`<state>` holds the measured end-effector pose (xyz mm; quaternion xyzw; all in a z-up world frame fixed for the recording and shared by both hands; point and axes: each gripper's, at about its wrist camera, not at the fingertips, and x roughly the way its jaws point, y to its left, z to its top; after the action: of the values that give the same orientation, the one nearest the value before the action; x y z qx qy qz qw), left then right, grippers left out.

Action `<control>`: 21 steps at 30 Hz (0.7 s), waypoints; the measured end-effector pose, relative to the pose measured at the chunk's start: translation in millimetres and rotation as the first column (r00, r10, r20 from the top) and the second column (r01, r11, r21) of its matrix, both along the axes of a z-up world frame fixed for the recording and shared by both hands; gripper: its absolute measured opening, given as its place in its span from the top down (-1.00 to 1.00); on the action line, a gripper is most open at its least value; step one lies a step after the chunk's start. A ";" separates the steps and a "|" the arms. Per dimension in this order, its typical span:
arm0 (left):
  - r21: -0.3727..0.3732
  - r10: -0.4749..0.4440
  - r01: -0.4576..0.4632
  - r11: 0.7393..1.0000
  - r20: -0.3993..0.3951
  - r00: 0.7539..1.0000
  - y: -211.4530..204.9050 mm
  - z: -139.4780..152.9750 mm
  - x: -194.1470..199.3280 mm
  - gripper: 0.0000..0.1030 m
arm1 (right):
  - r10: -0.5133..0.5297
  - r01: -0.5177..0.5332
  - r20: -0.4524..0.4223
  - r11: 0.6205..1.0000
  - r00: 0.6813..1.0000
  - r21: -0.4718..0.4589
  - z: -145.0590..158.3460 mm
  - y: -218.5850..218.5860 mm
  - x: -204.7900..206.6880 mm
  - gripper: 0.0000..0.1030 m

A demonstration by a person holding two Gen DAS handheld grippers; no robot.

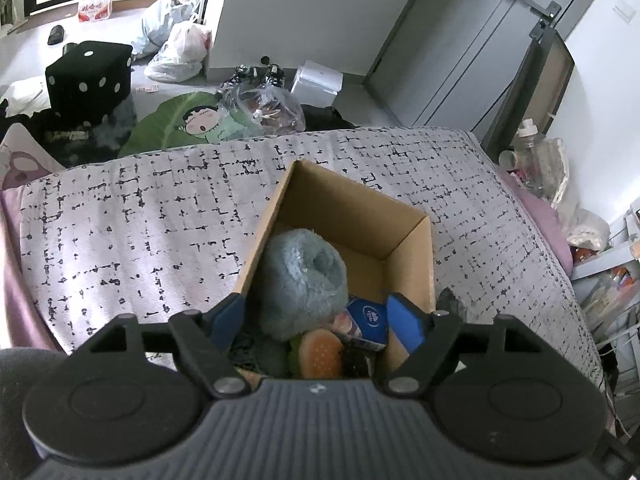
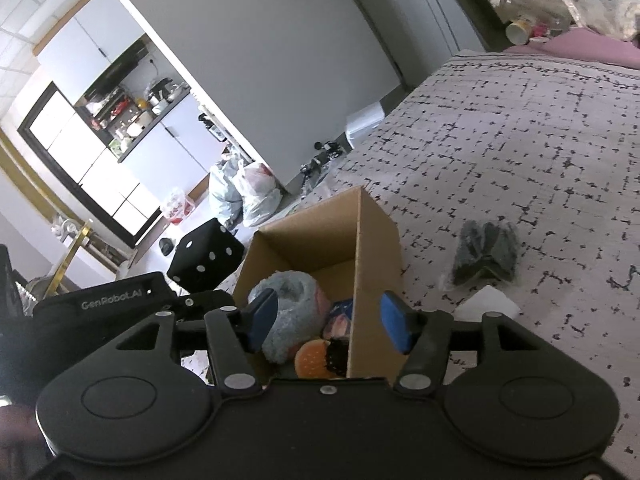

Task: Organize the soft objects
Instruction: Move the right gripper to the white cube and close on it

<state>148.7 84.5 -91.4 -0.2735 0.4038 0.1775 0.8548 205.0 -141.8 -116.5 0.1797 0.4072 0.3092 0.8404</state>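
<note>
Left wrist: gripper (image 1: 318,318) (spread, empty) over the box (image 1: 412,248).

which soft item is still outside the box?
The dark grey bundle, lying on the bedspread to the right of the cardboard box. The fluffy blue roll and the burger plush are inside the box.

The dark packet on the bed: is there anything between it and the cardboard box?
In the right wrist view, only bare patterned bedspread lies between the dark packet and the cardboard box. A white item lies nearer the camera, outside that gap.
</note>
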 end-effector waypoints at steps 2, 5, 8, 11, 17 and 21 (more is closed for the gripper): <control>0.005 0.001 -0.001 1.000 0.000 1.000 -3.0 1.4 0.3 -0.51 | -0.009 0.009 -0.009 1.000 1.000 -0.005 0.4 -3.7 2.4 -0.15; 0.012 -0.009 0.009 1.000 0.005 1.000 -10.0 4.0 2.7 -0.51 | -0.032 0.031 -0.034 0.999 0.999 -0.011 -2.4 -12.9 7.1 -0.15; 0.005 -0.016 0.016 1.000 0.018 1.000 -17.6 7.9 6.9 -0.51 | -0.055 0.053 -0.046 0.998 0.997 -0.041 -1.1 -22.6 12.4 -0.15; 0.003 -0.031 0.031 1.000 0.027 0.999 -27.2 11.5 11.9 -0.51 | -0.078 0.075 -0.059 0.995 0.995 -0.059 2.0 -34.4 19.8 -0.15; 0.005 -0.072 0.072 0.997 0.033 0.997 -46.6 17.2 21.4 -0.51 | -0.107 0.099 -0.074 0.990 0.992 -0.098 7.4 -52.6 34.4 -0.15; 0.008 -0.093 0.092 0.996 0.032 0.995 -56.7 18.4 27.8 -0.51 | -0.117 0.106 -0.084 0.986 0.990 -0.132 8.8 -64.4 45.1 -0.15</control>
<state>176.6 27.8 -73.0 -0.2546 0.4014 0.1346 0.8694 250.1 -206.2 -107.7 0.1622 0.4535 0.2265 0.8466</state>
